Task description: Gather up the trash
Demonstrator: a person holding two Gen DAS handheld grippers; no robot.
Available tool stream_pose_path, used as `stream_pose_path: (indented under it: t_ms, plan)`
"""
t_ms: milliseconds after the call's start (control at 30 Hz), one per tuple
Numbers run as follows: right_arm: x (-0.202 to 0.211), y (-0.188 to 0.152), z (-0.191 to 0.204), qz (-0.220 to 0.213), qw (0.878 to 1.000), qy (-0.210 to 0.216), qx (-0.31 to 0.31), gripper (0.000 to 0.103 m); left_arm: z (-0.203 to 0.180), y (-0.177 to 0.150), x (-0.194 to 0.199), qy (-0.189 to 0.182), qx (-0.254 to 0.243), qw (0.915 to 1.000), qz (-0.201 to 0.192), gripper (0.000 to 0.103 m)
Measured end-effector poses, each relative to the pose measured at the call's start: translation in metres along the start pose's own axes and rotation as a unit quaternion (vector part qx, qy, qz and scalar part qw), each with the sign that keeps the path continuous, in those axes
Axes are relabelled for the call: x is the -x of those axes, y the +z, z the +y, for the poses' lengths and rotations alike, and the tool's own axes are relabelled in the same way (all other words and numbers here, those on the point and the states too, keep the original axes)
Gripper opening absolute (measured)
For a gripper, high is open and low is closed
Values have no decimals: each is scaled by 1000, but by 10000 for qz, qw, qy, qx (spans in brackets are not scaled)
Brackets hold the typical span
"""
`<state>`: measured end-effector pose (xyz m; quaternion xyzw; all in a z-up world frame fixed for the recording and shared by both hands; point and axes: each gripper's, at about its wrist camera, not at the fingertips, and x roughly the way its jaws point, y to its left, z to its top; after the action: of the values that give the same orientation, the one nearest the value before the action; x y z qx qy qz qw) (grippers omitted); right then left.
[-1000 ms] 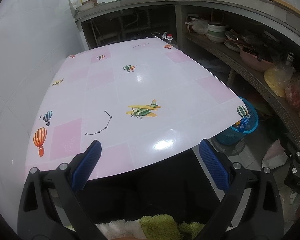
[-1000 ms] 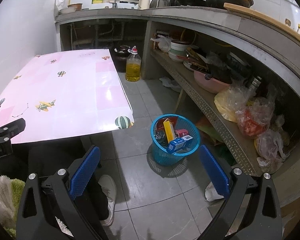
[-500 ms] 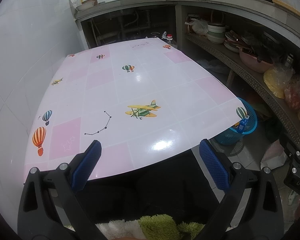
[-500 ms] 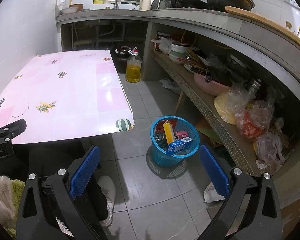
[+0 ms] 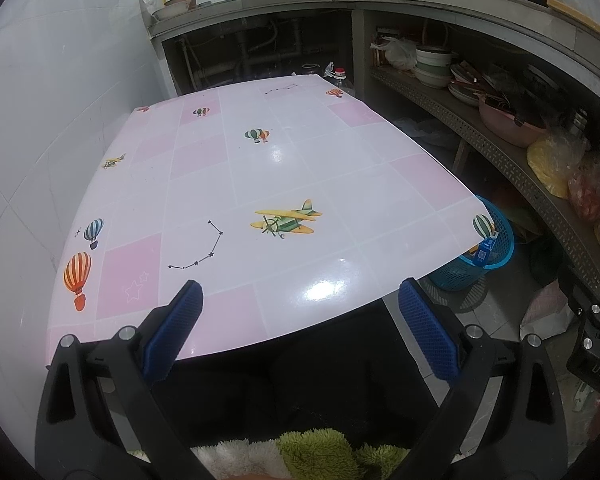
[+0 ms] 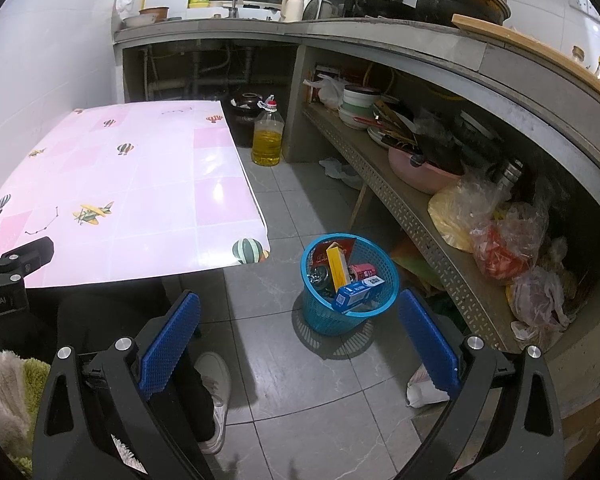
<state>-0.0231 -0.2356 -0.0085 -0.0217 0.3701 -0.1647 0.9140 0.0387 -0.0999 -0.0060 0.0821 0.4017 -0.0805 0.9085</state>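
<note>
Pink squares, balloons and a little yellow plane cover the table (image 5: 284, 160), and we see nothing lying on top of it. Beside the table, down on the grey floor, stands our blue basket (image 6: 350, 280). It already has trash in it: a yellow box (image 6: 337, 268), a blue box (image 6: 358, 292), a small red can (image 6: 362, 270) and a red wrapper at the back. So we think most of the job is done, because the table has no trash left to pick up. We do see a white scrap (image 6: 420, 390) on the floor near the long shelf, and another crumpled white bit (image 6: 340, 168) farther back under the shelf, but we cannot tell if those are ours to grab. Our left claw (image 5: 300, 328) hangs over the near edge of the table with its blue pads spread wide and nothing between them. Our right claw (image 6: 296, 340) is spread wide too and holds nothing. The basket sits just past it, up between its two pads and a bit toward the right one.
</note>
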Motion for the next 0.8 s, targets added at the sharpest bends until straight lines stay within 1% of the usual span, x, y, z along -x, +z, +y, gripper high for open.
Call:
stream_pose_path:
  t_ms: [800]
  plan:
    - [0, -2, 2, 0, 10000, -8, 0, 96, -1, -3, -1, -11, 25, 10000, 29, 94]
